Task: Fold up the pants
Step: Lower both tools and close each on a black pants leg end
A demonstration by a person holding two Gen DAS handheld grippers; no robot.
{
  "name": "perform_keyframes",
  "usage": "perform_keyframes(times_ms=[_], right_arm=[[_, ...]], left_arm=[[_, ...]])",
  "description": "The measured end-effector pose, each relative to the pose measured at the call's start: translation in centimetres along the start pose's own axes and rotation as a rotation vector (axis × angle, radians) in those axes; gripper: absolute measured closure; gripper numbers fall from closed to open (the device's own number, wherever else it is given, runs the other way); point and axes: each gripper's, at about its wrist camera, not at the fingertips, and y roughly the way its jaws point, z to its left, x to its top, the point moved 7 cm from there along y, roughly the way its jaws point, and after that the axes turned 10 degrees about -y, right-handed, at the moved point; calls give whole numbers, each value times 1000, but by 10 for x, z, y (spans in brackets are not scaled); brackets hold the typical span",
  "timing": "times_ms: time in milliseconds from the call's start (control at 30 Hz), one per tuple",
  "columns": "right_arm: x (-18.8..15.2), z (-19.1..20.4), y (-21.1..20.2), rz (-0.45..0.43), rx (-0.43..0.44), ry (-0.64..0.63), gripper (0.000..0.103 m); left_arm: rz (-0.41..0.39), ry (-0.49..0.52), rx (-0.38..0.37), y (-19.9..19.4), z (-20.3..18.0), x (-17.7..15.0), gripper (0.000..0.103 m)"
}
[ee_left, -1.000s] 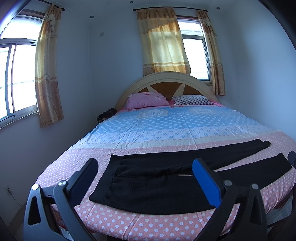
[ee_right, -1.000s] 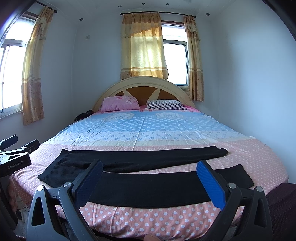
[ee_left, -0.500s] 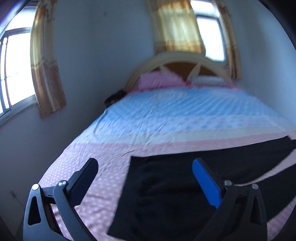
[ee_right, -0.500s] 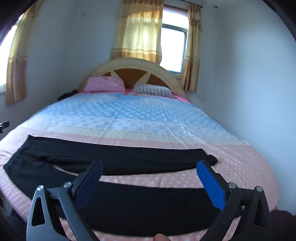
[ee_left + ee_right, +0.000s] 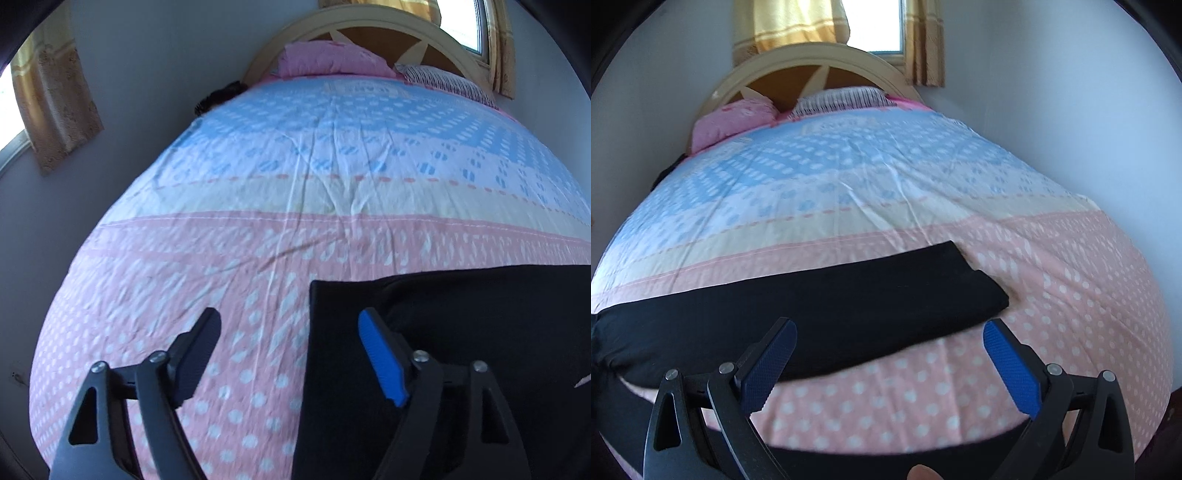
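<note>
Room: bedroom, pale walls, yellow curtains, arched headboard at far end.
Surface: bed under dotted sheet, blue toward the pillows, pink toward the near edge; sheet creased.
Pillows: pink pillow and striped pillow side by side against headboard.
Pants: black pants spread flat across the pink band near the foot of the bed; waist end toward left, far leg running to the right, hem squared off; near leg at the very bottom of the right view, mostly hidden.
Left claw: released, jaws wide, holding nothing; low over the waist edge, blue pad above black cloth, other pad above bare sheet.
Right claw: released, empty; poised over the pink strip between the two legs, near the far leg's hem.
Handling, judged: light, limp knit-like fabric; no stiffness, likely to sag and drag between two holds; little slip on the cotton sheet; nothing fragile.
Hold, judged: waistband corner for the left, hem corner of one leg for the right; pinch both layers, keep cloth taut, lay one leg over the other.
Risk, judged: catching the sheet with the cloth; a single-layer pinch skewing the fold.
</note>
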Motion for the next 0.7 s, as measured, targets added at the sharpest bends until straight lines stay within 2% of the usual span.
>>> perform_keyframes(times_ms=[100, 200, 300, 333, 500, 700], right_arm=[[4, -17, 24, 45, -1, 19, 8], [8, -31, 43, 79, 5, 48, 10], [10, -45, 58, 108, 12, 77, 14], [10, -49, 63, 116, 15, 84, 16], [15, -69, 84, 149, 29, 117, 17], [26, -86, 106, 157, 59, 135, 17]], left_arm=[[35, 10, -34, 14, -8, 5, 36], [56, 27, -59, 29, -14, 12, 43], [83, 32, -92, 39, -18, 14, 60], [90, 28, -115, 39, -19, 14, 68], [80, 55, -124, 35, -23, 11, 72], [69, 65, -100, 36, -24, 12, 72]])
